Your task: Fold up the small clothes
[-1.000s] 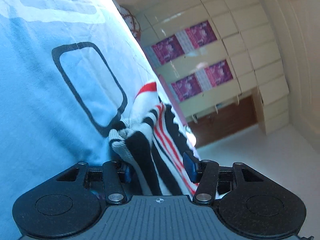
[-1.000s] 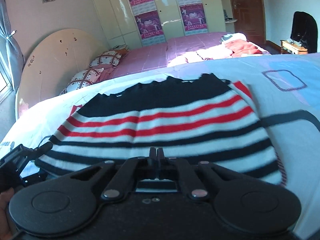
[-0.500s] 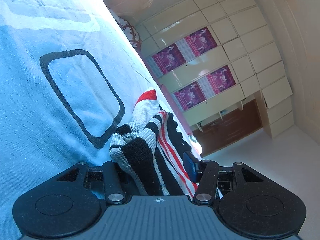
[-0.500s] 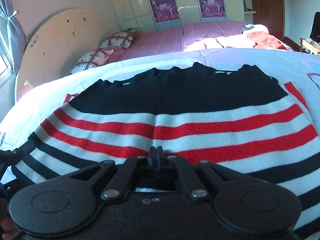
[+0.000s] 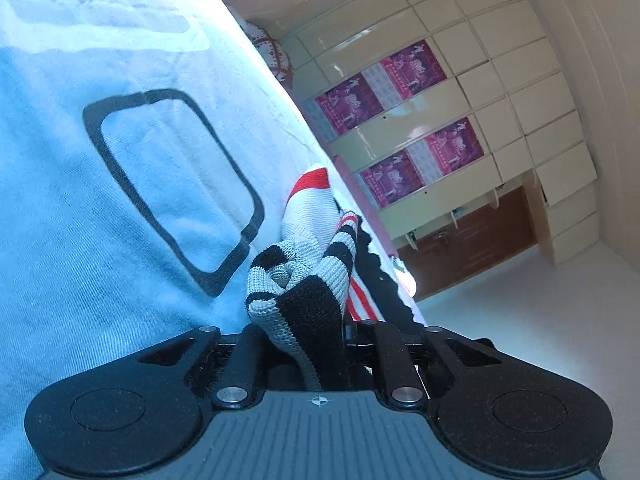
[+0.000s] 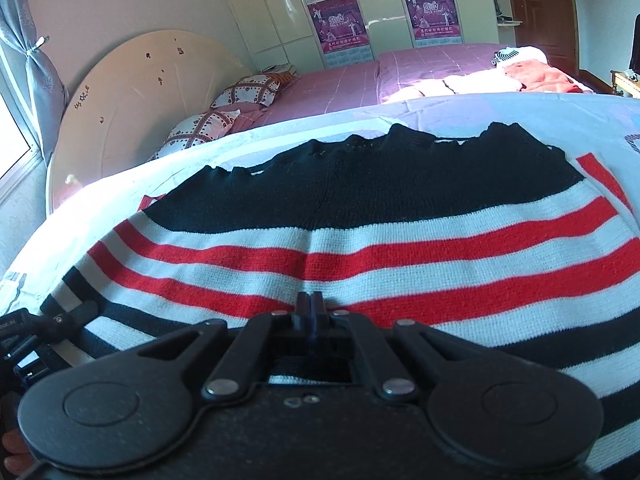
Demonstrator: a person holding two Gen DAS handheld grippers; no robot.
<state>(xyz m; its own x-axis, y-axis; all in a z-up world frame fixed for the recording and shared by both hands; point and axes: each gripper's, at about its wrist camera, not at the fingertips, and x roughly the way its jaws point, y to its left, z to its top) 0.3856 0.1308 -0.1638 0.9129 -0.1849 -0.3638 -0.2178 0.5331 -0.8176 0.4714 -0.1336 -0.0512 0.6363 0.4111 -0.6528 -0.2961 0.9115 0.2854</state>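
The left claw (image 5: 316,332) is a matte black plastic tool. Its wide body ends in two rounded lobes, each stamped with a shallow raised disc. Between the lobes lies a ribbed grey-black panel bearing a small white crosshair mark at its front edge. Two slim black link bars run forward from silver rivets.

The right claw (image 6: 311,312) has the same build: grainy black lobes with round discs, angled link bars pinned by silver rivets, triangular cut-outs in the side arms, and a rectangular window in the middle. Its two dark blue fingertips (image 6: 305,314) are narrow and flat-faced.
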